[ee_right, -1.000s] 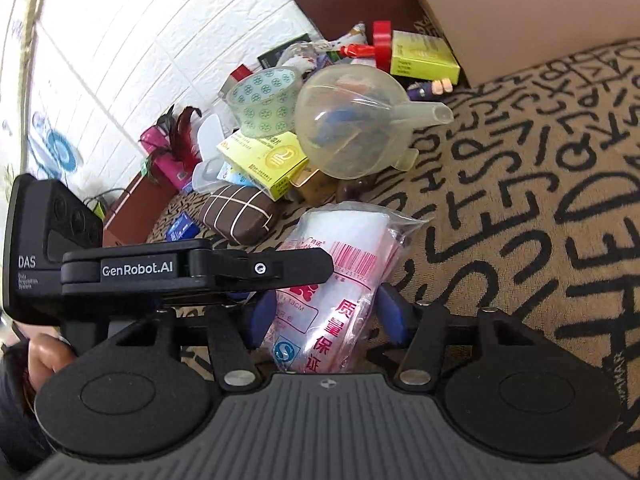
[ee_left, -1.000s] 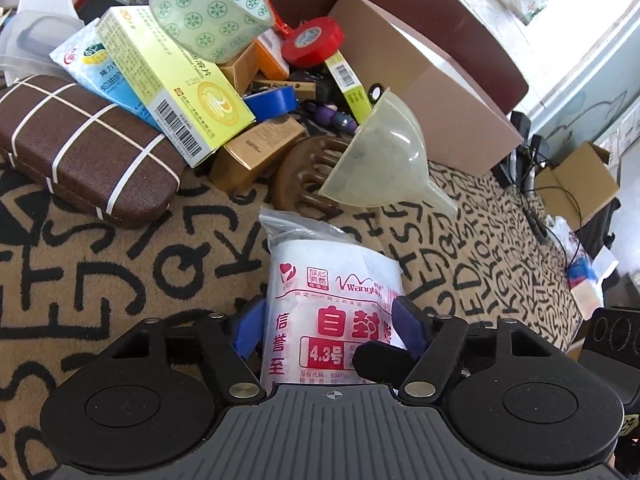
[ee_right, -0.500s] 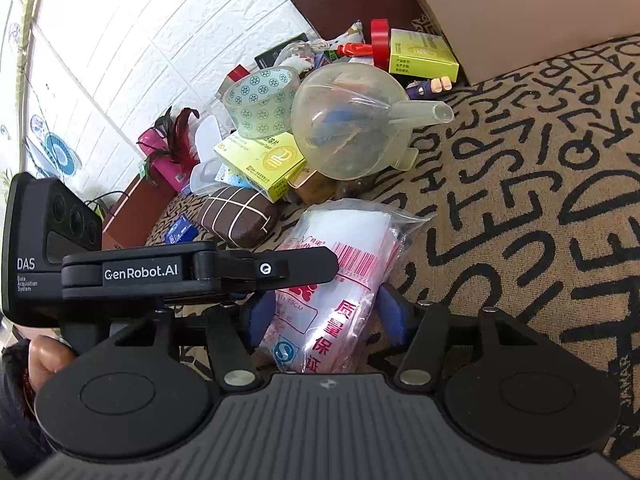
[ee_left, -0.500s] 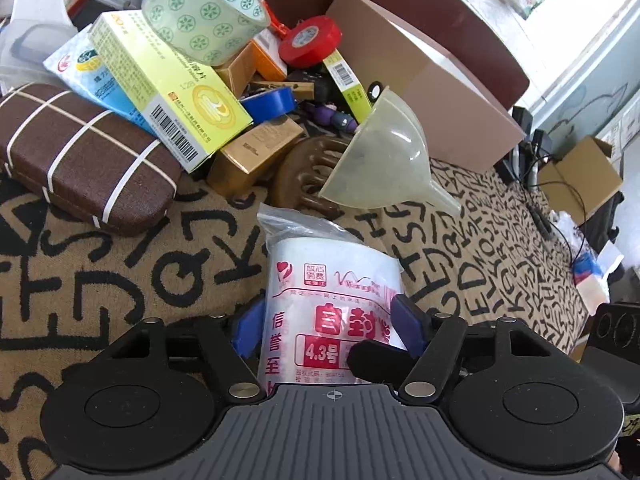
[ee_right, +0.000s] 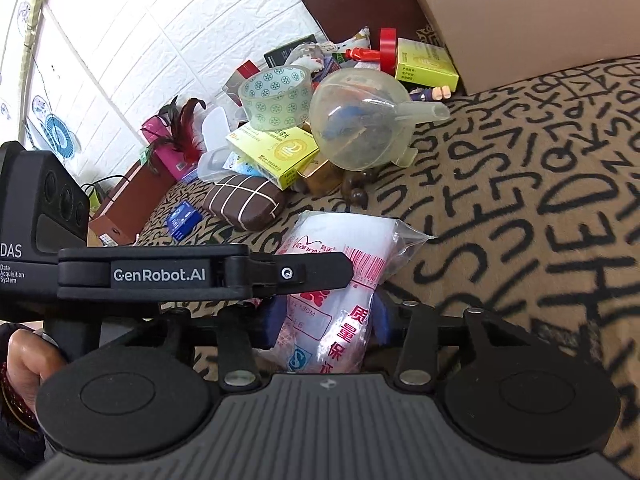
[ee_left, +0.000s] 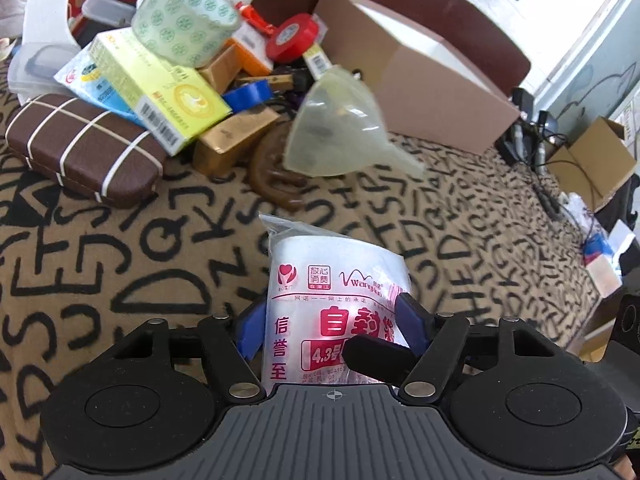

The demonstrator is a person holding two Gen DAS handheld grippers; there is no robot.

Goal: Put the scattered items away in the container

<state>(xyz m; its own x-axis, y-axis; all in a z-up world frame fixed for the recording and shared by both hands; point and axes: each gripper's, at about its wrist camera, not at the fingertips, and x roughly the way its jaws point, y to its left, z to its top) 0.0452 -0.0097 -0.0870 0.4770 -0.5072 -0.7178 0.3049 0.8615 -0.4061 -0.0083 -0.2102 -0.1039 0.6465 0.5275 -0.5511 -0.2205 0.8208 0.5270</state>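
A clear packet of zip bags with red print (ee_left: 336, 292) is held between both grippers above the letter-patterned cloth. My left gripper (ee_left: 332, 328) is shut on its sides. My right gripper (ee_right: 324, 320) is shut on the same packet (ee_right: 344, 264) from the other side, with the left gripper's body crossing its view. Beyond lies a pile of scattered items: a translucent funnel (ee_left: 340, 124), a green-patterned tape roll (ee_left: 184, 24), a yellow box (ee_left: 160, 92) and a brown striped case (ee_left: 80, 148). The tan cardboard box (ee_left: 412, 68) stands behind the pile.
Red tape (ee_left: 296, 36), blue tape (ee_left: 248, 94), a gold box (ee_left: 232, 136) and a brown hair claw (ee_left: 272, 176) lie in the pile. An open carton (ee_left: 592, 160) and cables sit off the far right edge. A white brick wall (ee_right: 120, 40) stands at the left.
Both grippers have pulled back a little from the pile with the packet still held; the pile looks slightly farther away.
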